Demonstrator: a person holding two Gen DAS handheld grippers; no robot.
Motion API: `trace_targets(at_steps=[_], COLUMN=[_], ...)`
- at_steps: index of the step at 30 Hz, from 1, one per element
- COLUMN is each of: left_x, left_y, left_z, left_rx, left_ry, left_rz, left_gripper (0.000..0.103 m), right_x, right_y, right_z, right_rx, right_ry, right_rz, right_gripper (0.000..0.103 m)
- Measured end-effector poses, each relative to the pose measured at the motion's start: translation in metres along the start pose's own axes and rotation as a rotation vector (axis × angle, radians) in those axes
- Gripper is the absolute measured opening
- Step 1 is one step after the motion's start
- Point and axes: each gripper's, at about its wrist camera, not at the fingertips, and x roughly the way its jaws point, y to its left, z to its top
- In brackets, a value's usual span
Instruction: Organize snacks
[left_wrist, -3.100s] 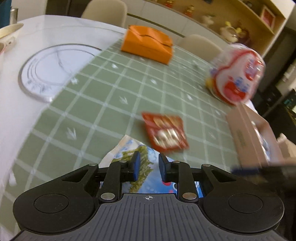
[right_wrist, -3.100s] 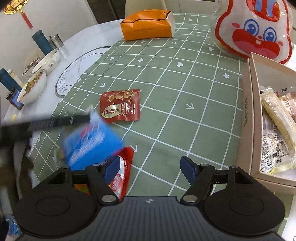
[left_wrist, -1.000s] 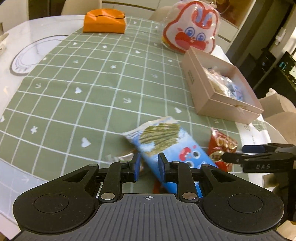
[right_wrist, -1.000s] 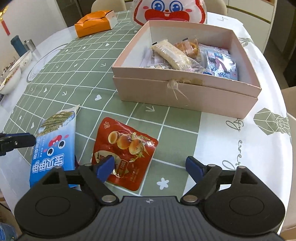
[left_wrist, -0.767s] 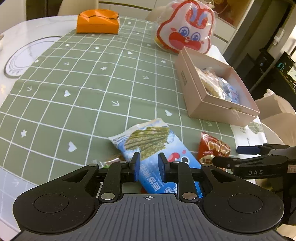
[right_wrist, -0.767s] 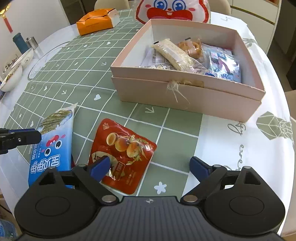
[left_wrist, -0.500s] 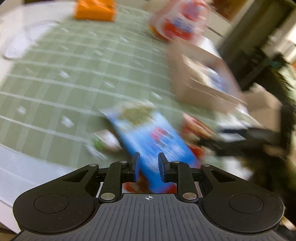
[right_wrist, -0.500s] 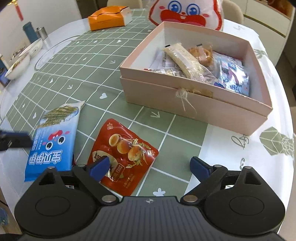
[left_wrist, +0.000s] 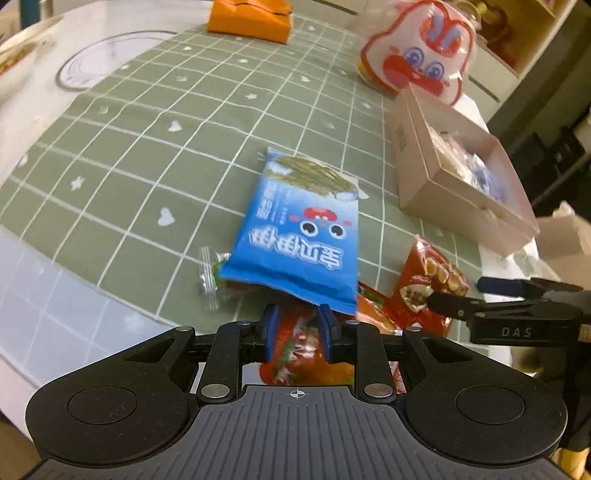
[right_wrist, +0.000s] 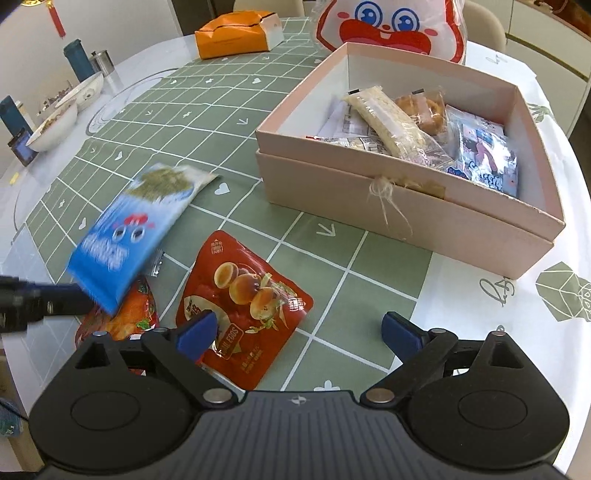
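Change noted: half a second ago our left claw (left_wrist: 297, 323) had its pads narrowed just behind the blue packet (left_wrist: 295, 236); now the pads stand a little wider, with a visible gap, and the packet's near edge sits just ahead of them rather than between. The packet is motion-blurred in the right view and appears tilted off the counter (left_wrist: 122, 147). We cannot tell whether it is still pinched or has just been let go. An orange packet (left_wrist: 295, 347) shows through the gap, underneath.

Meaning for the task, as we judge it: the blue packet is in transit toward the box (right_wrist: 406, 206) but not there yet. It lies well left of the box, over the green cloth. The box already holds several wrapped snacks.

Moving right: the red egg pouch (right_wrist: 243, 302) lies flat on the counter, between the blue packet and the box. Our right claw (right_wrist: 299, 330) has held wide open over the last second, holding nothing. Its left pad overlaps the pouch's near corner; the right pad is over bare cloth.

Pose: left claw low, pointing forward across the counter; right claw higher, pitched down at the pouch.
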Motion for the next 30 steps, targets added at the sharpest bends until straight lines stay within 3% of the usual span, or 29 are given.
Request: trace_targets(at_steps=[8,15,22,30], left_x=[-0.013,-0.002,0.004,0.012], left_y=[-0.013,-0.008,-0.001,-0.005], left_z=[-0.045,-0.053,-0.036,-0.019], left_rx=[-0.112,-0.204,-0.155,-0.068], left_ry=[0.097,0.058,0.020,0.037], left_rz=[-0.082,-0.063,-0.011,-0.020], left_gripper=[0.026,0.025,0.022,0.022], right_x=[0.004,0.008,0.009,0.007], right_y=[-0.007,-0.010,-0.007,-0.004], right_z=[0.009,0.012,0.013,0.007], right_rx=[-0.029,-0.043,-0.019,0.035], right_ry=[0.016,0.014,0.016,-0.007], right_rz=[0.019,0.019,0.006,-0.022], right_gripper=[0.099,0.103,0.103,0.103])
